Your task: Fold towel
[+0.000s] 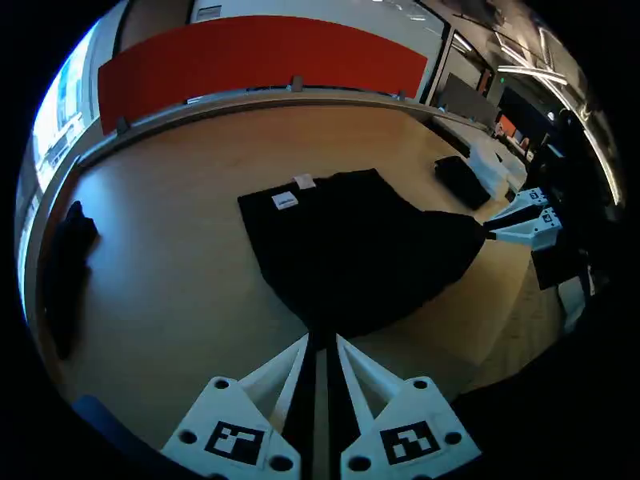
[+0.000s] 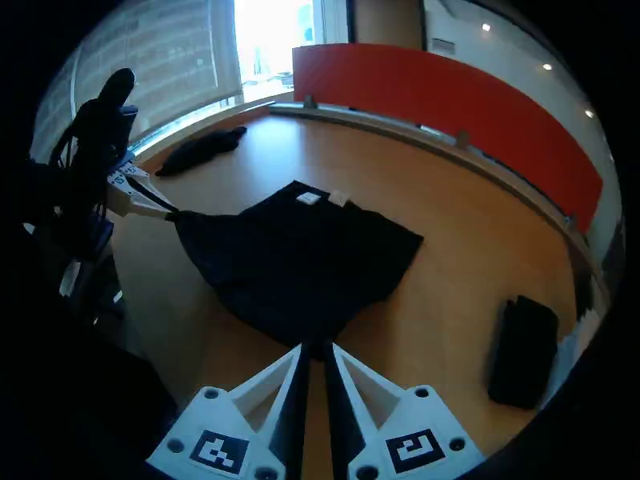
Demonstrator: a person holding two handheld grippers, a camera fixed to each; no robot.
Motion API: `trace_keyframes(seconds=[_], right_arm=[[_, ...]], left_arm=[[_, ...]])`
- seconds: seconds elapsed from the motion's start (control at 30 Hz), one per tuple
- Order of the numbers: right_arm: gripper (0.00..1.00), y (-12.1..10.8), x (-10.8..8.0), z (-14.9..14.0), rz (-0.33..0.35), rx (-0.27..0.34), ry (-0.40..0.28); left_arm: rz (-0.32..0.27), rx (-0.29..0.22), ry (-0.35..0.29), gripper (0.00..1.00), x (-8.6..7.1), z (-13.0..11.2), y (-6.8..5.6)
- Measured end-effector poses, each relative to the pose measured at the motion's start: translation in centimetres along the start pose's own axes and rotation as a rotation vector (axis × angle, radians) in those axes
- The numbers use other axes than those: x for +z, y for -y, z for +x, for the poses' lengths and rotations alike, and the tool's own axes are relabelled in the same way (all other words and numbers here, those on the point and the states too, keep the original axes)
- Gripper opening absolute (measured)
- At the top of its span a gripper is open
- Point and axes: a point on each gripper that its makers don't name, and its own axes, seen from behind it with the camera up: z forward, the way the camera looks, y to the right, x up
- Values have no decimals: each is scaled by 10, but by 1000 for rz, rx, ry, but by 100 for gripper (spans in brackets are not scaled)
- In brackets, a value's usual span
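Towel (image 1: 360, 248) clamped by a corner in left gripper (image 1: 322, 338) and in right gripper (image 2: 314, 346); fold starting, next likely carry both corners ahead onto far edge.

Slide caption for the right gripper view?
Right gripper and left gripper each pinch a corner of the black towel on a wooden table.

The left tool (image 1: 324, 340) and right tool (image 2: 316, 348) are white, with black-and-white square markers (image 1: 236, 442).

Black towel (image 1: 360, 248), pale wood table (image 1: 176, 240), red partition (image 1: 256, 60)
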Motion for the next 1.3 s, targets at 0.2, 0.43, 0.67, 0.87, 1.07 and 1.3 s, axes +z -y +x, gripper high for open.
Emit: trace_keyframes(seconds=[0.2,0.43,0.67,0.87,1.07,1.3], right_arm=[[13,4,-8,5,4,15,-11],[13,0,-7,11,0,5,-14],[13,-13,-3,28,-21,-14,-30],[13,-36,8,47,-48,-31,-41],[13,-60,24,65,-75,-43,-44],[13,-84,46,81,-102,-47,-37]], left_arm=[[-11,-9,-7,8,-10,2,-4],[-12,-11,-19,8,-12,8,-4],[-4,-32,-50,8,-12,27,3],[14,-48,-86,8,-3,51,13],[30,-60,-120,8,12,79,24],[48,-93,-133,8,35,101,41]])
